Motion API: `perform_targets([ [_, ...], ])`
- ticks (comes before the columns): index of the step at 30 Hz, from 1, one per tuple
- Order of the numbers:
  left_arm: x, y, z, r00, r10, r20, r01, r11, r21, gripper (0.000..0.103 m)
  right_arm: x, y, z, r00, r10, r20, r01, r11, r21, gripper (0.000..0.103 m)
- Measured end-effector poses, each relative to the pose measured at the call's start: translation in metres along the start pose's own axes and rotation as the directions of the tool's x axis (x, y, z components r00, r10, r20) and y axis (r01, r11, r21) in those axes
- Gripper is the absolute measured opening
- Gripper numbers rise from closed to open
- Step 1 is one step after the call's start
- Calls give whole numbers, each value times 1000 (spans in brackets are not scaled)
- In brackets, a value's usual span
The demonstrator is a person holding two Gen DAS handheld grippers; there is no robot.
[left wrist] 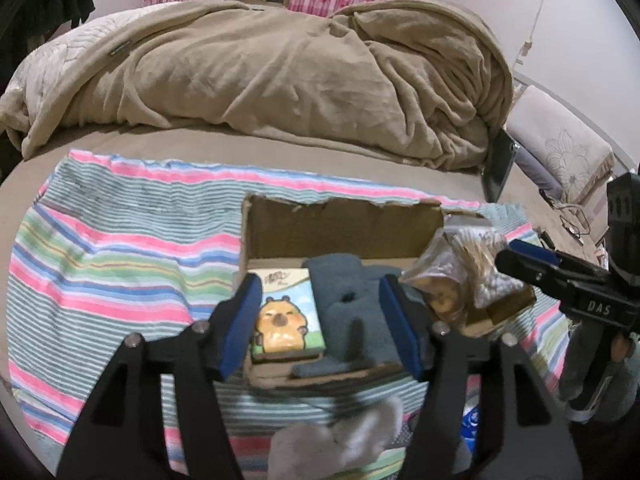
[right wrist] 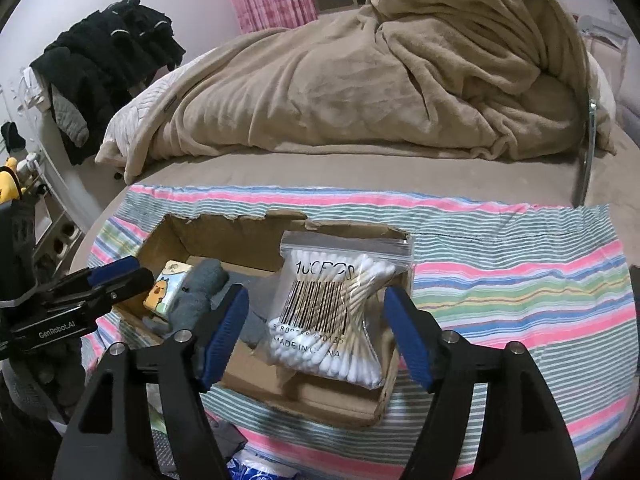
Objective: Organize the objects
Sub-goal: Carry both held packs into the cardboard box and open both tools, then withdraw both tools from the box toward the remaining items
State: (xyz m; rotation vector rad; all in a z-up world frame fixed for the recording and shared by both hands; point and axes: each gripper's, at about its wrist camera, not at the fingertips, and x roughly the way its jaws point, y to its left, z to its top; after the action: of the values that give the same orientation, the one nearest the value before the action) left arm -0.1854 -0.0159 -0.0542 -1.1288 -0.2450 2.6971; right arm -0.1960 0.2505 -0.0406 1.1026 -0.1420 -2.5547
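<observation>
An open cardboard box (left wrist: 344,224) (right wrist: 240,236) sits on a striped cloth on the bed. Inside it lie a small pack with a cartoon capybara (left wrist: 282,316) (right wrist: 166,286) and grey socks (left wrist: 352,300) (right wrist: 196,300). A clear zip bag of cotton swabs (right wrist: 336,312) (left wrist: 468,272) leans in the box's right end. My left gripper (left wrist: 320,320) is open, its fingers straddling the pack and socks. My right gripper (right wrist: 316,332) is open, its blue pads either side of the swab bag, apart from it.
The striped cloth (left wrist: 112,256) (right wrist: 520,280) covers the near part of the bed. A rumpled beige blanket (left wrist: 280,72) (right wrist: 380,80) is piled behind. Something white and fluffy (left wrist: 336,440) lies at the near edge. Dark clothes (right wrist: 108,68) hang at the left.
</observation>
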Motion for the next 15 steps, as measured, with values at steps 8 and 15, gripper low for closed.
perform_targets([
  [8,-25,1,-1,999,8,35,-8,1000,-11,74,14,29,-15,995,43,-93,-51,995,-86,74],
  [15,-42,9,-8,999,21,45,-20,1000,-20,74,-1,13,-11,999,24,-44,-25,1000,-6,74],
])
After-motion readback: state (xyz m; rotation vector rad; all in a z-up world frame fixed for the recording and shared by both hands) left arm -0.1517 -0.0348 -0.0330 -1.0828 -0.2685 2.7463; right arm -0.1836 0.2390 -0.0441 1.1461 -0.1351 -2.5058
